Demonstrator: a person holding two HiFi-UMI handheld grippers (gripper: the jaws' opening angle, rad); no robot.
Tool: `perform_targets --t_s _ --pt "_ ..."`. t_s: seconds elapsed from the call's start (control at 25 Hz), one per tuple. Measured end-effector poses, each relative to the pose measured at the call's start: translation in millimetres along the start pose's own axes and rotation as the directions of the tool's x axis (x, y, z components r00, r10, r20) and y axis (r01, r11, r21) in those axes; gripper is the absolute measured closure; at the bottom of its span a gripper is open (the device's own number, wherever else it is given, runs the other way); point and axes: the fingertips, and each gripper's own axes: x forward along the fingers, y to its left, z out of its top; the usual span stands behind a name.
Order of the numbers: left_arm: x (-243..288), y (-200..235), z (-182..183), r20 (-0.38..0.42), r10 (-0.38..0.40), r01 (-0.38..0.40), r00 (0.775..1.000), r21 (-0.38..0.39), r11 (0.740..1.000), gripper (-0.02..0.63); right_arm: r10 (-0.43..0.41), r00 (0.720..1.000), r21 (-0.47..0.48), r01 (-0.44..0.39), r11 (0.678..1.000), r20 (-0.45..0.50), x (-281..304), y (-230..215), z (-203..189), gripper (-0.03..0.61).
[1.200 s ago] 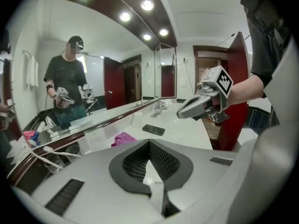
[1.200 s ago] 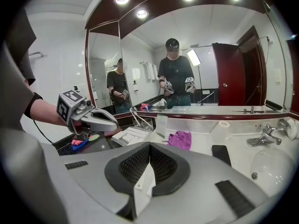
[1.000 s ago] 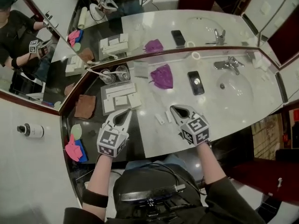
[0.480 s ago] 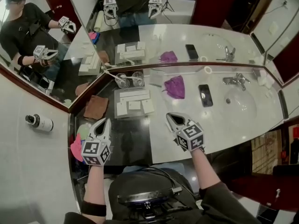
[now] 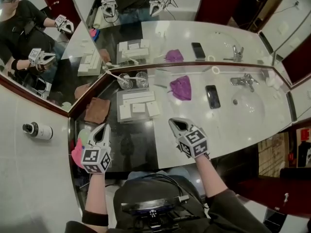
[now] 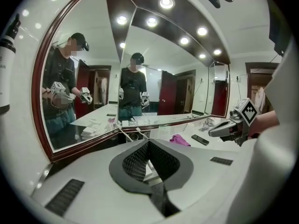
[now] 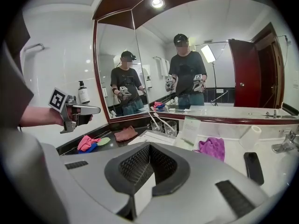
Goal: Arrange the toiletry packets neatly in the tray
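Observation:
The grey tray (image 5: 144,118) lies on the dark counter strip with several white toiletry packets (image 5: 138,97) laid flat in it. My left gripper (image 5: 103,127) hangs over the dark counter, left of the tray and nearer the front edge. It is shut, with nothing between the fingers (image 6: 148,143). My right gripper (image 5: 174,124) is over the white marble, right of the tray's near corner, also shut (image 7: 149,149). White shows through the slit under its jaws; I cannot tell what it is. Each gripper view shows the other gripper, the right gripper (image 6: 212,132) and the left gripper (image 7: 96,109).
Two glasses with toothbrushes (image 5: 133,79) stand behind the tray by the corner mirror. A purple cloth (image 5: 181,87), a black phone (image 5: 212,96), the basin (image 5: 249,107) and its tap (image 5: 243,80) lie to the right. A brown cloth (image 5: 98,110) and pink cloths (image 5: 77,152) lie left.
My left gripper has swung left, away from the tray's near edge. The right gripper has drawn left and nearer the front edge, and two small white packets beside it no longer show.

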Motion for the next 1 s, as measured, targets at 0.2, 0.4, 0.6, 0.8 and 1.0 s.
perform_targets --t_s 0.2,0.4,0.6,0.8,1.0 --pt "1 -1 8 0.001 0.060 -0.061 0.998 0.020 0.998 0.614 0.045 0.999 -0.006 -0.045 0.999 -0.012 5 -7 0 0.556" --pt "-2 -4 10 -0.025 0.097 -0.097 0.995 0.019 0.995 0.614 -0.007 0.998 -0.021 0.006 1.000 -0.064 27 -25 -6 0.470" --pt "8 -1 2 -0.039 0.051 -0.049 0.998 0.050 0.998 0.614 -0.063 0.986 0.040 0.070 0.997 -0.157 56 -31 -30 0.342" --pt "22 10 -2 -0.062 -0.031 0.037 0.998 0.102 0.994 0.614 -0.107 0.961 0.114 0.140 0.984 -0.255 104 -27 -46 0.233" --pt "32 20 -7 -0.078 -0.080 0.088 0.994 0.111 0.990 0.614 -0.144 0.931 0.117 0.193 0.974 -0.335 148 -36 -53 0.210"
